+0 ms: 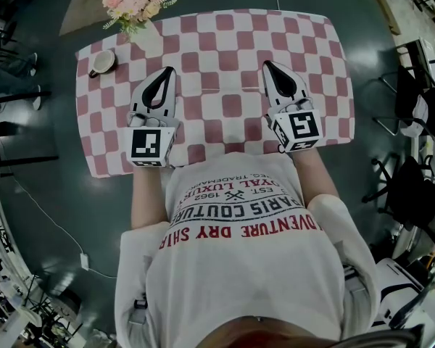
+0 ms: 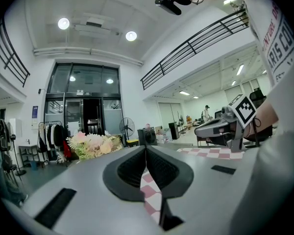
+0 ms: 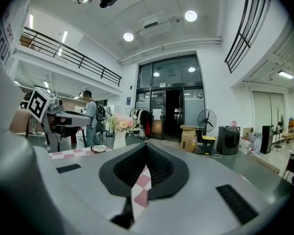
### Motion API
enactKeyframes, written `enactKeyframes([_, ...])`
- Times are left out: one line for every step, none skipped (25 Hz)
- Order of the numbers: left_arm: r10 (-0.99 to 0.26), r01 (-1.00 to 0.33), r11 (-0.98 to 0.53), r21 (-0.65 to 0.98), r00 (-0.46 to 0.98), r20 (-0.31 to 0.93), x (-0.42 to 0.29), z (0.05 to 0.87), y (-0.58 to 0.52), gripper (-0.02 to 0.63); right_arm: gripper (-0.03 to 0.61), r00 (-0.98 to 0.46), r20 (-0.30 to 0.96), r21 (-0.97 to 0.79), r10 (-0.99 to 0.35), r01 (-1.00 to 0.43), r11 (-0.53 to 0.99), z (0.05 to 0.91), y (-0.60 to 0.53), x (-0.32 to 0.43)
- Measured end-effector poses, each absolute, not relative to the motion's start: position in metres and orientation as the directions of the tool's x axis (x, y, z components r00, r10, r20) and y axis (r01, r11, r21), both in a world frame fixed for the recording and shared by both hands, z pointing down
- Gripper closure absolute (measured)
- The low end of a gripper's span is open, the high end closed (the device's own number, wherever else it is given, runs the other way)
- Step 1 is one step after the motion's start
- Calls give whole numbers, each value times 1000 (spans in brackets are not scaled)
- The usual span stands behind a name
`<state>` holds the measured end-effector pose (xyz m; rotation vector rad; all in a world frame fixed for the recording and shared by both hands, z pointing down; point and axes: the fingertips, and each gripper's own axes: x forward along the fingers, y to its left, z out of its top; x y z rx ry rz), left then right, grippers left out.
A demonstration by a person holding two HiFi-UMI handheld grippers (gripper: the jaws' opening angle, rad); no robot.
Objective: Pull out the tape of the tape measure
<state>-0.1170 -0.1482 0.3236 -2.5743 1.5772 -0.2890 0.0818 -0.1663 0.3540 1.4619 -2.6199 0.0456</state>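
No tape measure shows in any view. My left gripper (image 1: 171, 72) hovers over the left half of the pink-and-white checkered tablecloth (image 1: 225, 42), jaws pressed together with nothing between them. My right gripper (image 1: 267, 65) hovers over the right half, also shut and empty. In the left gripper view the left gripper (image 2: 146, 146) has its tips meeting, and the right gripper (image 2: 220, 127) shows at the right. In the right gripper view the right gripper (image 3: 147, 145) is closed, and the left gripper (image 3: 63, 116) shows at the left. Only checkered cloth appears below each pair of jaws.
A cup on a saucer (image 1: 103, 61) sits at the cloth's far left corner, with a vase of pink flowers (image 1: 136, 2) behind it. Chairs and equipment (image 1: 420, 114) stand to the right of the table. A person's torso in a white printed shirt (image 1: 239, 252) is at the near edge.
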Motion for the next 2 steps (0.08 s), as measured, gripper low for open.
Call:
enactKeyframes([-890,-870,-455,-189,443,106,-117,324,-148,595,551,-517,138,39,-845,-849,526,354,-167,82])
enactKeyframes([-890,-870,-455,-188,443,106,-116,324,-148,595,551,-516,138,37,-845,-850,525,355,-167,83])
